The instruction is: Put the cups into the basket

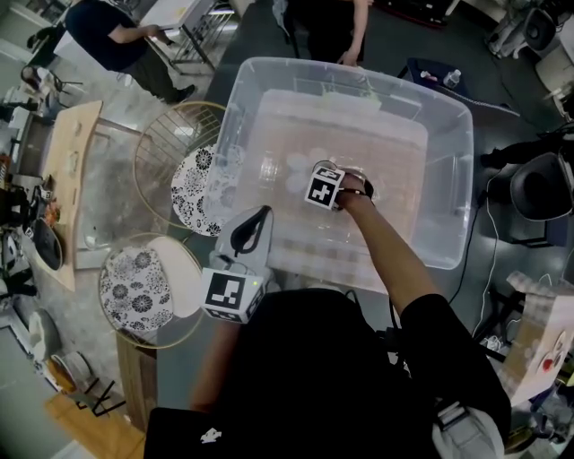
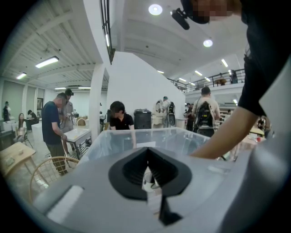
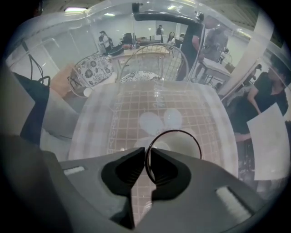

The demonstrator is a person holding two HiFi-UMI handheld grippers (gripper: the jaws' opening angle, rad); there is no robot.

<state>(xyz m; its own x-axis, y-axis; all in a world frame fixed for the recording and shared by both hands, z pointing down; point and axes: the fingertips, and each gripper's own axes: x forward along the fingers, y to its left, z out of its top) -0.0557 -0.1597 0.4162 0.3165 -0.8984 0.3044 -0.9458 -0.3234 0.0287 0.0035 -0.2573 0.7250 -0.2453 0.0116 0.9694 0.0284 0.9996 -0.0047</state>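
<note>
My right gripper (image 3: 148, 157) is down inside a big clear plastic bin (image 1: 439, 134). Its jaws are shut on the dark rim of a clear cup (image 3: 188, 136), one pad inside the rim and one outside. Its marker cube (image 1: 325, 186) shows near the bin's middle. More clear cups (image 3: 152, 122) lie on the bin floor ahead, also visible from the head view as cups (image 1: 269, 168). My left gripper (image 1: 251, 220) hangs over the bin's near left corner, jaws shut with nothing in them. Two round wire baskets (image 1: 157, 143) stand left of the bin.
Each basket holds a floral-patterned piece (image 1: 193, 184), and the nearer basket (image 1: 121, 318) sits close to my left gripper. A wooden table (image 1: 76, 152) lies further left. People stand beyond the bin at the back (image 1: 323, 27). A cable (image 1: 466, 260) trails on the floor at the right.
</note>
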